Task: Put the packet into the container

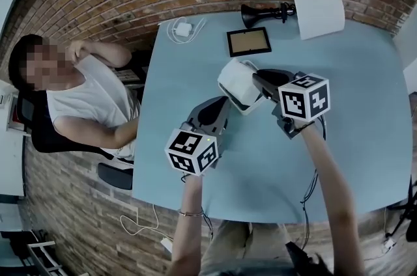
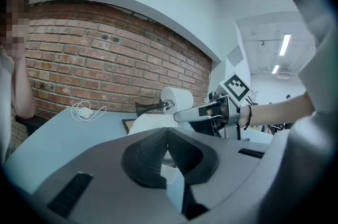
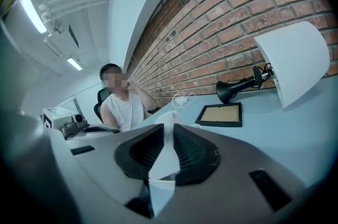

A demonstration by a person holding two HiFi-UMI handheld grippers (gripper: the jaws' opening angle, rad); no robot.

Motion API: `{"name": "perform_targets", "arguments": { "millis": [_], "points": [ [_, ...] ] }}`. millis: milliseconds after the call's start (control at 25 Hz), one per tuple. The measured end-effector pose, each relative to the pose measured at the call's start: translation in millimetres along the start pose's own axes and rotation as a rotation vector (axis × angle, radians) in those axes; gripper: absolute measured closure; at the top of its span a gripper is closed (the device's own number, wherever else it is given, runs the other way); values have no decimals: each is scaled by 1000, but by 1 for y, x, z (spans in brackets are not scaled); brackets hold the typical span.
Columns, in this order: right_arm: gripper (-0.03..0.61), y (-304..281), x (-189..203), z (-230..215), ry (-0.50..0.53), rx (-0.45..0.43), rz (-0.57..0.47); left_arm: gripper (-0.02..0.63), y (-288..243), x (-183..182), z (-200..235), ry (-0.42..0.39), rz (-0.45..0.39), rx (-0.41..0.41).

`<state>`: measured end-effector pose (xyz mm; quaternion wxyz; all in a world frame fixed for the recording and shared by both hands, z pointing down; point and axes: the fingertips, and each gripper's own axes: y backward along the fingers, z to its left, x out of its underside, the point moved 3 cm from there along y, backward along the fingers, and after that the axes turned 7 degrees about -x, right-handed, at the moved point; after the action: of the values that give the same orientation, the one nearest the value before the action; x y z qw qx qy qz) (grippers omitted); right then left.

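A white packet [image 1: 238,83] hangs above the middle of the light-blue table [image 1: 365,105], held from both sides. My left gripper [image 1: 225,101] reaches its lower left edge. In the left gripper view its jaws [image 2: 167,136] meet at the tips, with white material [image 2: 172,167] running down between them. My right gripper [image 1: 259,81] comes in from the right. In the right gripper view its jaws [image 3: 165,138] pinch a thin white fold of the packet [image 3: 162,158]. I see no separate container in any view.
At the table's far side lie a small picture frame [image 1: 248,41], a black lamp with a white shade [image 1: 317,9] and a white charger with its cable [image 1: 183,28]. A person in a white shirt [image 1: 85,99] sits at the table's left edge, against the brick wall.
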<state>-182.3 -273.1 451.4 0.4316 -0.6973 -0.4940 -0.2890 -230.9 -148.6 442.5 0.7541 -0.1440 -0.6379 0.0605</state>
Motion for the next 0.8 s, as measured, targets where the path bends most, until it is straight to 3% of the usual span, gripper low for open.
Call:
{"name": "perform_targets", "arguments": {
  "millis": [520,800],
  "points": [
    [512,-13,19,-4,18,8,28,604,-8,10,-3,5,23,-2],
    [511,-17,33,-11,80,53,115,604,-10,17,-3,1,40,-9]
  ]
}}
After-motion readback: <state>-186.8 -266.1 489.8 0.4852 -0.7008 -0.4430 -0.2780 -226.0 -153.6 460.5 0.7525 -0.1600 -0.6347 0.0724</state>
